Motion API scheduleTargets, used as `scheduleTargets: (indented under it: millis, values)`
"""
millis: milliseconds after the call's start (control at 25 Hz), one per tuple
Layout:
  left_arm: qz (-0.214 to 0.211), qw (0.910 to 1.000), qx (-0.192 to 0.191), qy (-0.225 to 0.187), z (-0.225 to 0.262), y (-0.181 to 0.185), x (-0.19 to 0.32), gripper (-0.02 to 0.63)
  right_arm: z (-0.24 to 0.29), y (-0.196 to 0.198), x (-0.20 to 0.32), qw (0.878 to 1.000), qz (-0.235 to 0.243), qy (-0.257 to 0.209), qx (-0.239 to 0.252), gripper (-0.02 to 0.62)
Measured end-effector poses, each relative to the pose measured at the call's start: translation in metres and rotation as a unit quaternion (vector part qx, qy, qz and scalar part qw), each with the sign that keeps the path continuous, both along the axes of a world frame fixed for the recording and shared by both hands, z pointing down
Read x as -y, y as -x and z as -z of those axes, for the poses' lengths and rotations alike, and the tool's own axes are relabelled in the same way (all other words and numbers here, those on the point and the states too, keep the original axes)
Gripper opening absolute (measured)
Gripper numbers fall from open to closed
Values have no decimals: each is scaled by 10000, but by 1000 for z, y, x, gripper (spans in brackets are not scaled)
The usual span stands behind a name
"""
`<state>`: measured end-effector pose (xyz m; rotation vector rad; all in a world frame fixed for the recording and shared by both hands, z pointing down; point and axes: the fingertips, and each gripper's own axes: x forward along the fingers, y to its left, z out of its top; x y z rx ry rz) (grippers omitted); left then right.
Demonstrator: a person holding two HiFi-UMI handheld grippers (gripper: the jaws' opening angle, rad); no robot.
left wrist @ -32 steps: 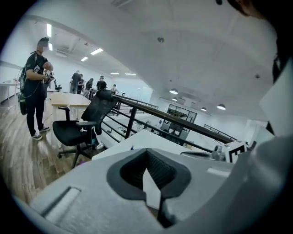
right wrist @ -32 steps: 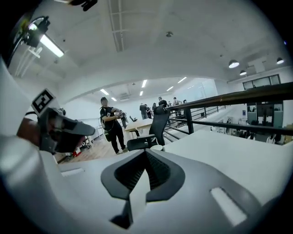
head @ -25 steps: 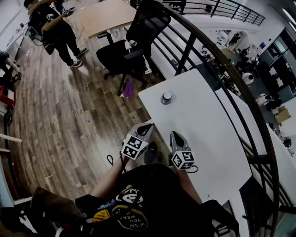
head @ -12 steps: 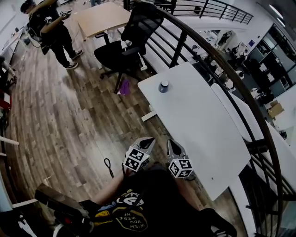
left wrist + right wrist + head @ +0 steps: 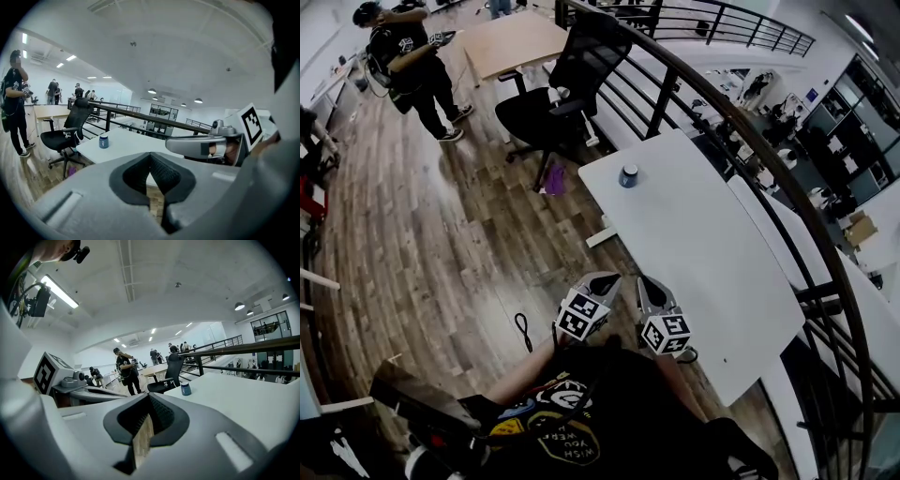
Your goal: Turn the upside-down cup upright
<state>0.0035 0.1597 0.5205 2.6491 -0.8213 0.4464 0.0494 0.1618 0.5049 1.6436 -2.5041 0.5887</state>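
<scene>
Both grippers are drawn in close to the person's chest at 6 o'clock in the head view. The left gripper (image 5: pixel 604 279) and the right gripper (image 5: pixel 649 284) sit side by side, noses aimed toward 12 o'clock. Each claw is pinched together with nothing in it. Each gripper view shows the dark pads meeting, with only a thin slit of floor between them.

The cup (image 5: pixel 628 175) stands alone at the far end of the white table (image 5: pixel 712 253), near its left edge, at 12 o'clock from the grippers and well apart from them. It is small and dark blue with a pale top. That fits a base turned up, though it is too small here to be sure.

Compared with a second ago, the grippers have pulled back toward the body and off the table's near edge. The head view has also backed away, so the whole tabletop now shows and the cup appears smaller and higher in frame. The cup has kept its spot on the table, and the jaws have stayed closed.

This suggests the task has not yet touched the cup and the gap to it has grown. A reach toward 12 o'clock with a claw spread open would likely come first.

A black office chair (image 5: pixel 567 89) stands at 11 o'clock beyond the cup, and a standing person (image 5: pixel 412 66) is at 10 o'clock.
</scene>
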Motion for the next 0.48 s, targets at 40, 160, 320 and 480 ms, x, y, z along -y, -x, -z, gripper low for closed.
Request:
scheduleTargets:
  millis: [40, 160, 320, 480]
  values:
    - [-71, 10000, 47, -22, 0, -4, -3, 5, -1, 0, 0, 10000, 15, 30, 6, -3]
    - [-179, 9998, 113, -61, -1, -12, -7, 5, -1, -3, 0, 10000, 2, 53, 25, -3]
    - [-92, 9999, 83, -53, -3, -14, -8, 5, -2, -13, -4, 10000, -38, 17, 24, -3]
    - [196, 9998, -9, -81, 0, -11, 4, 5, -4, -22, -1, 10000, -25, 24, -9, -3]
